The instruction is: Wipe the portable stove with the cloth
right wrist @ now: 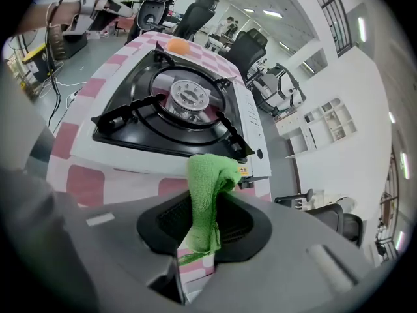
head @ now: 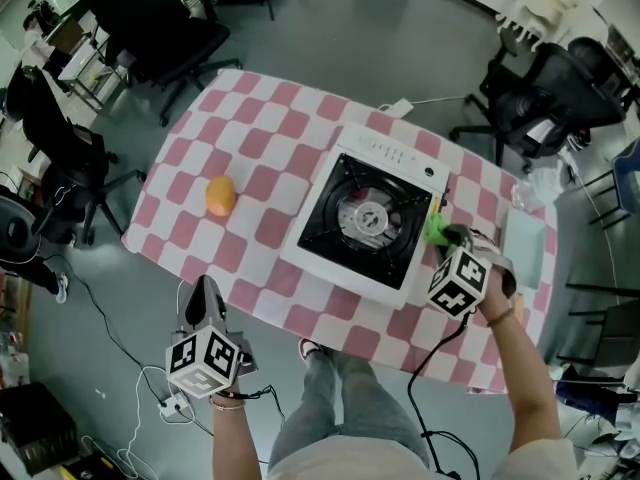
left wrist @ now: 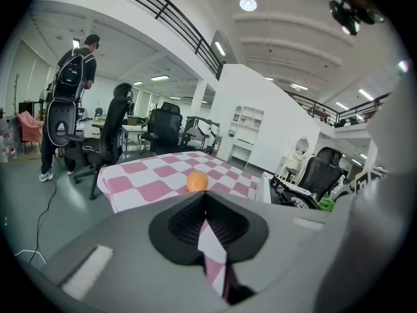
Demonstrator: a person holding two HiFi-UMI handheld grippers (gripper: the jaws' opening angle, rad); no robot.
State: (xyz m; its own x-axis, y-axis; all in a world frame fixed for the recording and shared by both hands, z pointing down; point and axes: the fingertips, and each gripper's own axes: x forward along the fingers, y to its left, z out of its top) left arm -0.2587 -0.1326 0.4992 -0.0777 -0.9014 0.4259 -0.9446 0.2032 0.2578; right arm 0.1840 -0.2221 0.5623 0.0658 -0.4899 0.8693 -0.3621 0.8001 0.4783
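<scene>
Overhead, the head view shows the portable stove sitting on the checkered counter, toward its right half and close to the near edge. An orange fruit lies on the left half, well apart from the stove. The right tongs hold the green cloth at the stove's right side. The left tongs hang off the counter's near left edge, above the floor.

Left gripper view: the tongs are pressed together with nothing between them. They point across the counter's left edge toward the orange fruit. Office chairs stand beyond the counter.

Right gripper view: the tongs pinch the folded cloth, which stands upright between them. Its top fold lies just in front of the stove's white side wall, near a corner of the black burner grate. Contact with the stove cannot be confirmed.
</scene>
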